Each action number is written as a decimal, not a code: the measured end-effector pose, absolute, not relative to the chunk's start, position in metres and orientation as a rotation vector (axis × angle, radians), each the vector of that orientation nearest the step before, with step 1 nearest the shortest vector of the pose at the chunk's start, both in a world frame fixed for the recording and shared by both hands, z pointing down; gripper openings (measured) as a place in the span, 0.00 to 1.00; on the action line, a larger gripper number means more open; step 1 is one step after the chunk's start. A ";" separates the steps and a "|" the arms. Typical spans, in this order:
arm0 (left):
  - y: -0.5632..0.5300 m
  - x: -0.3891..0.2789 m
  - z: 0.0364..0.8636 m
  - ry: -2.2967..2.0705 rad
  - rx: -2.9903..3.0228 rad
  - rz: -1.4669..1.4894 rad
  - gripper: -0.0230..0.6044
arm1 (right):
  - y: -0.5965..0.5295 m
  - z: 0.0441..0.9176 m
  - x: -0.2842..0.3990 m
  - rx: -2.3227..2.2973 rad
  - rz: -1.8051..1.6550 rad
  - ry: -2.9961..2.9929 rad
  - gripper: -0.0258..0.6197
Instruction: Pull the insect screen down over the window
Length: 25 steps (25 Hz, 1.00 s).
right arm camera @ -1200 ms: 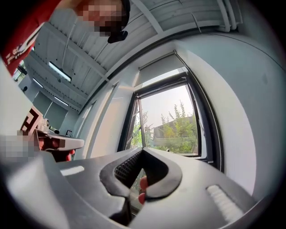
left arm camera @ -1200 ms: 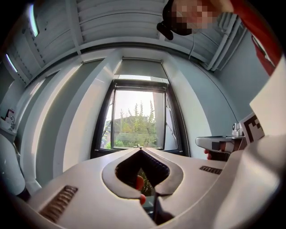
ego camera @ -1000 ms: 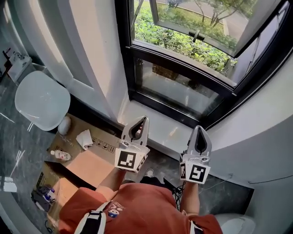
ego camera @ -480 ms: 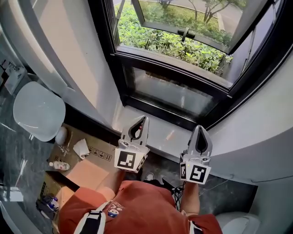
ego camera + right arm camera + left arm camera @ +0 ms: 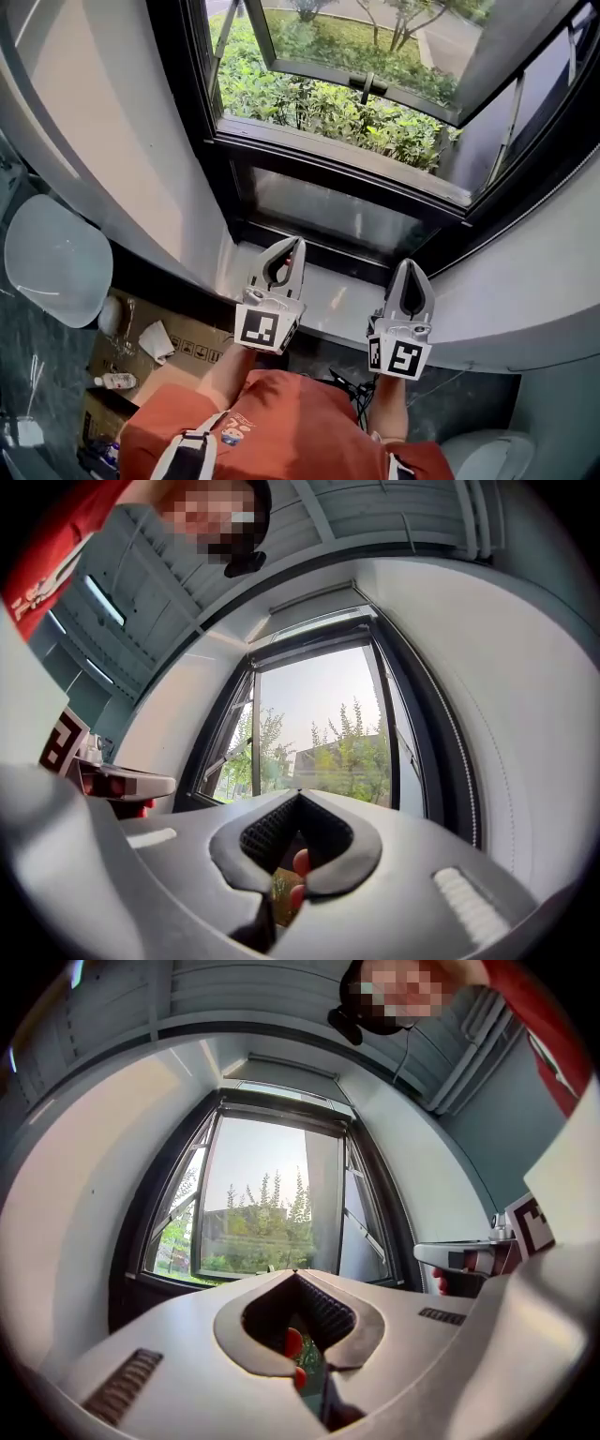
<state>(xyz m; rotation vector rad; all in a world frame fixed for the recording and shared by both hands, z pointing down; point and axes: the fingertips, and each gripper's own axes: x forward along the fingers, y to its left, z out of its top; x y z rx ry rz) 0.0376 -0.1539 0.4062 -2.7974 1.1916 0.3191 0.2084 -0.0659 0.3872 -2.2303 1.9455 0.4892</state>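
**Two shut grippers raised toward an open window, the screen apparently still up**

A person in an orange shirt (image 5: 281,422) is standing at a tall window (image 5: 347,122) with a dark, matt metal frame set in smooth white walls. A hinged sash (image 5: 367,86) is swinging outward over leafy green shrubs (image 5: 319,108). Below it a fixed glass pane (image 5: 328,211) is reflecting light above a flat white sill (image 5: 328,291).

The left gripper (image 5: 294,244) and the right gripper (image 5: 410,265) are made of pale grey moulded plastic, each carrying a cube with black square markers. They are hovering side by side over the sill, apart from each other, pointing toward the window and tilting slightly upward. In its own view, each gripper (image 5: 295,1277) (image 5: 298,799) is showing ribbed black pads with the jaws pressed together, pinching nothing.

The insect screen (image 5: 281,1117) is appearing only as a thin dark bar across the top of the opening. The curved lens is making this hard to confirm. Beneath it, sky and trees are showing clearly.

A brown cardboard box (image 5: 178,337) is lying on the floor at the left.
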 end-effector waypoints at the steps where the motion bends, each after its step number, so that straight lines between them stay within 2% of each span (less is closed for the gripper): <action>1: -0.163 0.039 0.404 1.179 -2.801 0.326 0.04 | -0.073 0.385 0.209 -2.240 0.496 1.931 0.05; 10: -0.231 0.036 0.391 1.124 -2.845 0.336 0.04 | -0.124 0.376 0.207 -2.331 0.512 1.855 0.05; 25: -0.258 0.049 0.384 1.141 -2.821 0.349 0.04 | -0.154 0.366 0.226 -2.293 0.525 1.851 0.05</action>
